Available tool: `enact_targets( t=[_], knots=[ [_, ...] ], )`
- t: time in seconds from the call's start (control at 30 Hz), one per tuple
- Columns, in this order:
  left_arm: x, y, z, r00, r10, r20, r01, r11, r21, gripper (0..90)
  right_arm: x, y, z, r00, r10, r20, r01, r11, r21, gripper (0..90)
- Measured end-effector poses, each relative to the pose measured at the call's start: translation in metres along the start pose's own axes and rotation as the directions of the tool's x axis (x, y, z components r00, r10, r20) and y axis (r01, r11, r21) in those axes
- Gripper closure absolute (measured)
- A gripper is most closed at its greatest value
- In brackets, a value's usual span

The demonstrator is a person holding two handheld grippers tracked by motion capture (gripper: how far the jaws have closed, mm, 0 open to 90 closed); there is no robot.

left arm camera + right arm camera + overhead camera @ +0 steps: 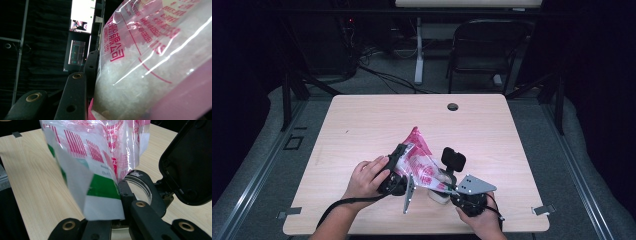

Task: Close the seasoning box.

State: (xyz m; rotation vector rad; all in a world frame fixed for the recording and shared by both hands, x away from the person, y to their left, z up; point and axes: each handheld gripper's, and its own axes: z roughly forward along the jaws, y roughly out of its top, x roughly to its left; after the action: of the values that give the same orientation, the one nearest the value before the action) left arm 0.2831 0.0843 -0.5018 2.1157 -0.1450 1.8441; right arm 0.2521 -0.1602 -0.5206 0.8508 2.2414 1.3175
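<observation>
While both grippers hold it over the near edge of the table (362, 115), the plastic bag (419, 160) of white grains hangs tilted between them, its mouth aimed down toward a clear container (140, 188) with an open black flip lid (453, 158). That container stands just beyond the right gripper (451, 189), directly under the bag's low corner.

In the left gripper view, the bag (155, 62) lies flat against the inner face of that gripper's visible black finger (75, 97); its 2 jaws stand partly apart with the bulging bag between them and look pressed on it. In the right gripper view, the right gripper (120, 195) is shut tight, pinching a thin edge of film at the bag's lower corner (105, 195).

I judge this bag soft and slippery, with loose contents that shift as it tips, so weight slides toward the low end. Thin film could tear or slip under a narrow pinch. Better holds are the sealed edge or a gathered fold near the mouth for steering, plus a wider squeeze across the full belly, where the left gripper (399, 165) sits, to carry the load.
</observation>
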Motion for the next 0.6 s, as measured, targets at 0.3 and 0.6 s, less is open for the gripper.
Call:
enact_targets(
  t=[0.3, 0.6],
  knots=[
    [-0.0014, -0.0028, 0.0006, 0.9996, -0.024, 0.015, 0.023, 0.9996, 0.014, 64.8, 0.0001, 0.0016, -0.0002, 1.0000, -0.004, 0.003, 0.004, 1.000, -0.009, 89.7],
    [-0.0015, -0.0063, 0.0012, 0.9962, -0.076, 0.044, 0.075, 0.9969, 0.023, 65.1, 0.0002, 0.0033, -0.0020, 0.9999, 0.000, 0.017, 0.001, 1.000, -0.029, 89.6]
  ],
)
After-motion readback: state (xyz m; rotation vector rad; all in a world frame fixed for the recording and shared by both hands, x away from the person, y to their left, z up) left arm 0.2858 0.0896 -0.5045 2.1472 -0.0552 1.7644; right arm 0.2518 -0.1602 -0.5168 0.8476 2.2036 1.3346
